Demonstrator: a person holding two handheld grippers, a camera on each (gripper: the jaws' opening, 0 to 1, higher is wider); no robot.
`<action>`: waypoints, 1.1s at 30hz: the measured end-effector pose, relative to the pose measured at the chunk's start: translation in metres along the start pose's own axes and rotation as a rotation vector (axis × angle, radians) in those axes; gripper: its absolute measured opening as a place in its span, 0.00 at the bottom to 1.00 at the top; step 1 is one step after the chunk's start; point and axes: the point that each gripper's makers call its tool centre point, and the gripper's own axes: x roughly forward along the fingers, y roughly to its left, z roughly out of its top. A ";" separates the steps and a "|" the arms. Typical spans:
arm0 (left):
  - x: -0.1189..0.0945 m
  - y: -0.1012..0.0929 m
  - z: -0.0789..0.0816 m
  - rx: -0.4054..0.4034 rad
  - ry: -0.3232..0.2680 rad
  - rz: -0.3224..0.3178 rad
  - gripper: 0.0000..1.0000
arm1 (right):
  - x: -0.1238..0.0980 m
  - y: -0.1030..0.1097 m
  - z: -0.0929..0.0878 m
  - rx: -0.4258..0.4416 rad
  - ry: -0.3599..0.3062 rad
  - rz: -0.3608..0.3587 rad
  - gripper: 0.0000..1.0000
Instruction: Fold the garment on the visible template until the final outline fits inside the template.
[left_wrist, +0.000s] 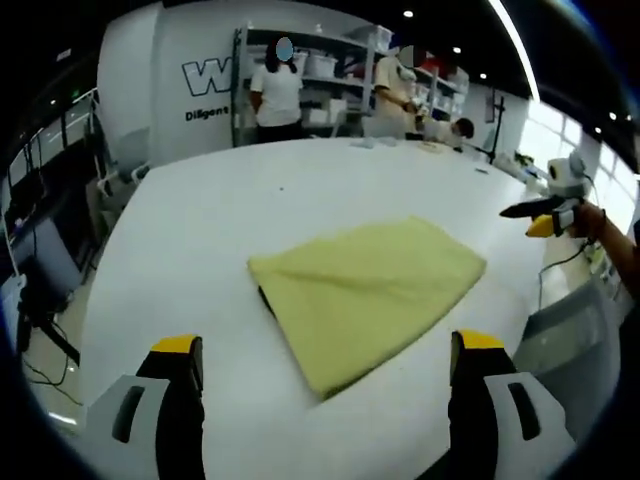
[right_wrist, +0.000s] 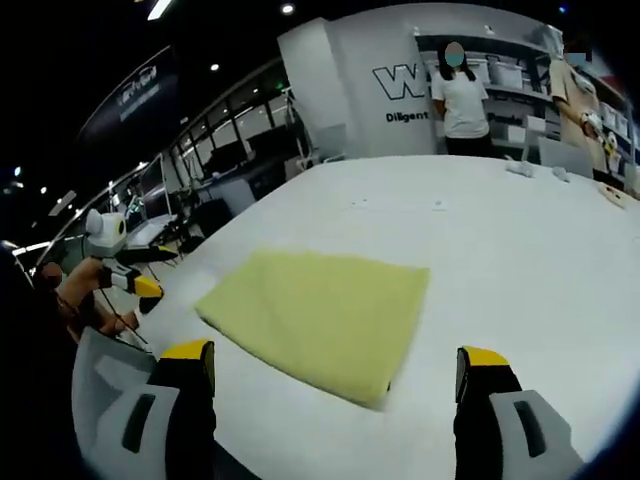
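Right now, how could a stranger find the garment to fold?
Look at the large white table. The garment lies flat on it ahead of both open grippers. It is a folded pale yellow cloth, the table's one large coloured thing.

Loads of bare table (left_wrist: 200, 240) lying open around the cloth (left_wrist: 365, 295); nothing's blocking it, and people (left_wrist: 275, 90) are standing way off behind.

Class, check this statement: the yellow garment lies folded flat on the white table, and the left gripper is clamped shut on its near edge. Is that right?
Not quite. The yellow garment does lie folded flat on the white table, but the left gripper is not clamped on it: in the left gripper view its jaws stand wide apart, open, holding nothing.
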 end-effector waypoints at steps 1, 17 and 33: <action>-0.001 -0.002 -0.002 0.005 -0.001 0.000 0.99 | -0.001 0.001 -0.003 0.002 0.005 0.001 0.99; -0.011 -0.021 -0.015 -0.008 -0.025 -0.005 0.99 | -0.018 0.014 -0.017 -0.021 -0.003 -0.025 0.99; -0.012 -0.027 -0.020 0.014 -0.013 -0.014 0.99 | -0.019 0.013 -0.020 0.006 -0.007 -0.034 0.99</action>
